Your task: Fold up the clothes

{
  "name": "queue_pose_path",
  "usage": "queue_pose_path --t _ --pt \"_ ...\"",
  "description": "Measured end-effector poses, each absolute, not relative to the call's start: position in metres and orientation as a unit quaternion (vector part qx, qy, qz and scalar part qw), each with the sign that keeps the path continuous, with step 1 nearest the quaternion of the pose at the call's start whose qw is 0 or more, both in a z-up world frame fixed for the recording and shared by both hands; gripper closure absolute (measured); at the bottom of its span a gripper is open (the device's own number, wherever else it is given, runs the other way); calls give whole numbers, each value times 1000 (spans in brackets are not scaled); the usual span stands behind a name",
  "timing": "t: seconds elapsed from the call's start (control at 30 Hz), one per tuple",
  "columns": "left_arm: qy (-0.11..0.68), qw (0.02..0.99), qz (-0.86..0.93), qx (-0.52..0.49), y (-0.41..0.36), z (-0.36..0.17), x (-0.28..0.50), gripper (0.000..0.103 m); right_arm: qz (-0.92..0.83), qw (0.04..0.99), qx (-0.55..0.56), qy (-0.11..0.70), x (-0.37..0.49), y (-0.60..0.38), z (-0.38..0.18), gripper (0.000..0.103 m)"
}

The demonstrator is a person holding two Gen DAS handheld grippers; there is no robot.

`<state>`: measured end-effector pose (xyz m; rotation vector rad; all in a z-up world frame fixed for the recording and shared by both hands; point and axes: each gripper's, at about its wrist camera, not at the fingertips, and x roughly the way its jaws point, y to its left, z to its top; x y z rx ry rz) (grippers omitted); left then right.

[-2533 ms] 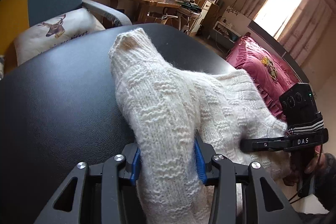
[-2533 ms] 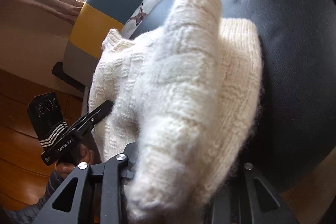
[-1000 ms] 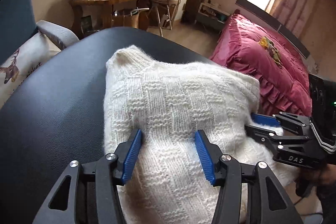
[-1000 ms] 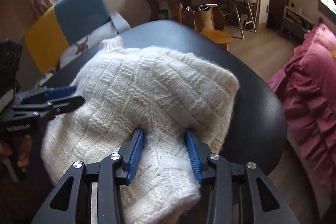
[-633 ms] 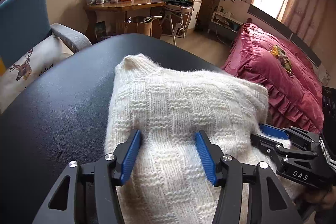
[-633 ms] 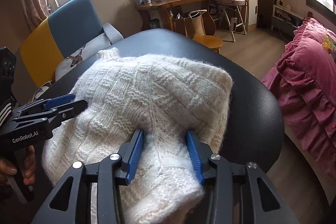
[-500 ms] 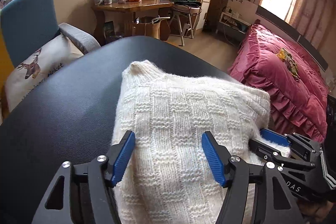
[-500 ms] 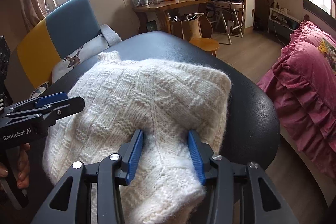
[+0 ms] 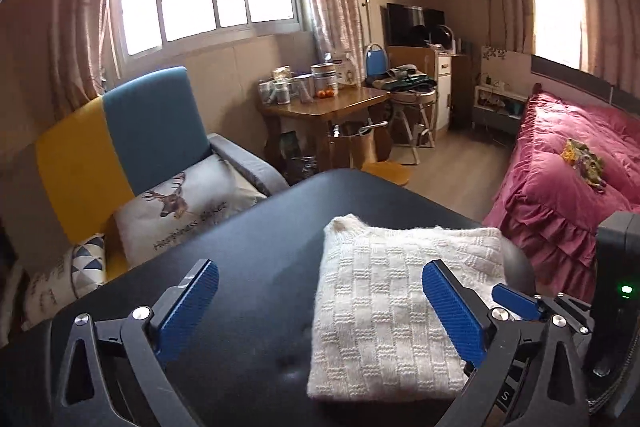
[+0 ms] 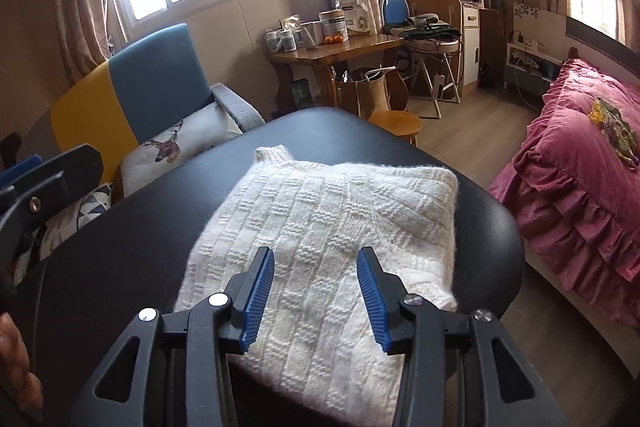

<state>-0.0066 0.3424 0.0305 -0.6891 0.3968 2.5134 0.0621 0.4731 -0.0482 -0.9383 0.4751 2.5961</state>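
Observation:
A white knitted sweater lies folded into a flat rectangle on the black table. My left gripper is open and empty, raised above the table to the sweater's left, its right pad over the sweater's edge. In the right wrist view the sweater lies ahead and below my right gripper, which is open and empty above the sweater's near end. The right gripper also shows at the right edge of the left wrist view, and the left gripper shows at the left edge of the right wrist view.
A blue and yellow armchair with a deer cushion stands beyond the table's left side. A pink bed is to the right. A wooden desk with jars and a round stool stand behind the table.
Both grippers let go of the sweater, opened and pulled up and back. The sweater now lies flat and folded on the table. The left gripper opened wide and shifted left.

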Motion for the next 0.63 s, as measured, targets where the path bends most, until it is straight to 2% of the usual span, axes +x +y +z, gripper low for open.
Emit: queue_pose_path --t 0.27,0.63 --pt "144 256 922 -250 329 44 13 0 910 141 -354 164 68 450 -60 59" --pt "121 277 914 -271 322 45 15 0 903 149 -366 170 77 451 -72 59"
